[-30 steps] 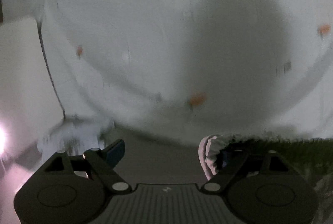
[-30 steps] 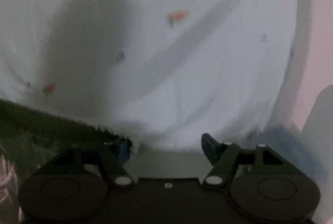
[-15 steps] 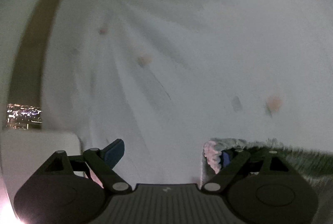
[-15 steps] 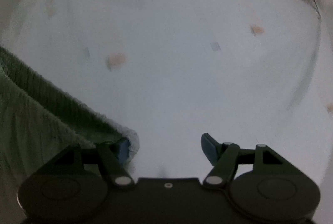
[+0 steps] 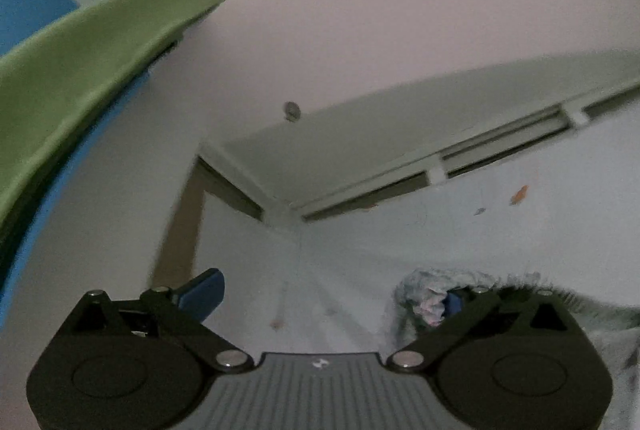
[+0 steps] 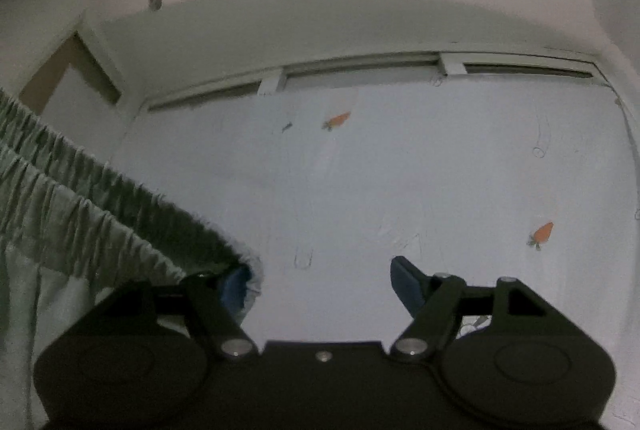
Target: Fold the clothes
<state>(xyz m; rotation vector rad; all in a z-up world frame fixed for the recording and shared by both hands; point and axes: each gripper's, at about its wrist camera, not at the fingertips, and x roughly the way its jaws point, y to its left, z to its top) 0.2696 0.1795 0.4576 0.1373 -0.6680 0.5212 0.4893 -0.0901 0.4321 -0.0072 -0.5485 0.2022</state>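
Observation:
A green garment with a gathered elastic waistband point(image 6: 100, 206) hangs stretched between my two grippers above a white bed sheet printed with small carrots point(image 6: 400, 170). My left gripper point(image 5: 332, 298) has its jaws spread wide; the waistband's corner point(image 5: 428, 294) is draped over its right finger. My right gripper point(image 6: 320, 278) also stands wide open, with the other waistband corner point(image 6: 248, 270) hooked over its left finger. Each gripper's other blue pad is bare.
The bed's white frame rail point(image 6: 360, 70) runs along the far edge of the sheet, against a pale pink wall point(image 5: 400, 10). A green and blue panel point(image 5: 80, 50) stands at the left, by a brown door frame point(image 5: 180, 230).
Both grippers have lifted and tilted up from facing the sheet, so the wall and bed frame now show. The waistband has stayed on the same fingers.

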